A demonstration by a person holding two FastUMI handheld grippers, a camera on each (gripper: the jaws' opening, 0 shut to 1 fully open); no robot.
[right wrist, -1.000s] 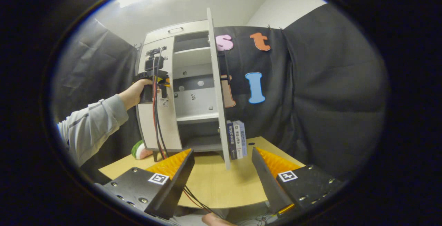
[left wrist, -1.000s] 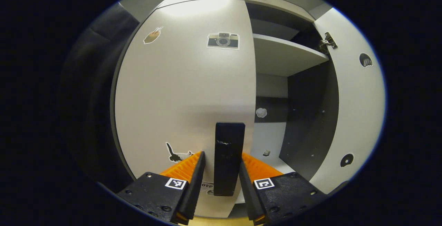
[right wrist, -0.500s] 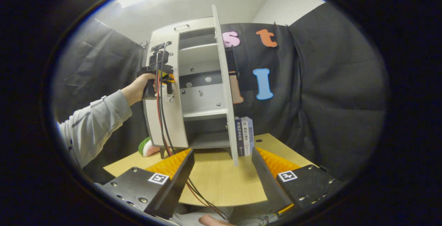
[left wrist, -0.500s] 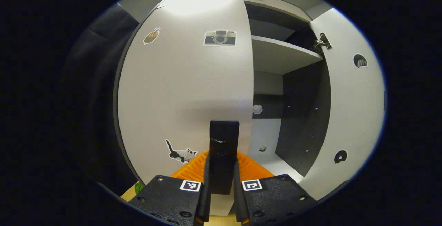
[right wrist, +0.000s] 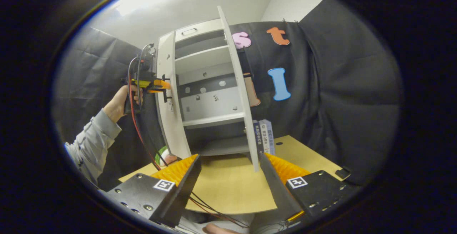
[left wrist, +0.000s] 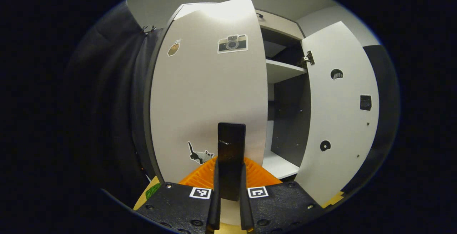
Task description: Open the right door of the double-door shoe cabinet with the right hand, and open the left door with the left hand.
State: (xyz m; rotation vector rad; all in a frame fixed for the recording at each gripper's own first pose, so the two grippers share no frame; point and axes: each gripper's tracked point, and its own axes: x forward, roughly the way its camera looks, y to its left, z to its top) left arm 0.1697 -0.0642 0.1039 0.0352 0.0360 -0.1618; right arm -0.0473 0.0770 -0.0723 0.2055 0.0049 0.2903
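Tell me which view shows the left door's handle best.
The left gripper view: the handle stands upright dead ahead, clamped between the left gripper's jaws. In the right gripper view it is a small dark stub on the left door, far off.

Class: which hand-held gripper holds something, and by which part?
The left hand-held gripper grips the left door by its black handle. The right hand-held gripper holds nothing.

Black cloth wall (right wrist: pixel 342 94); wooden table (right wrist: pixel 228 187).
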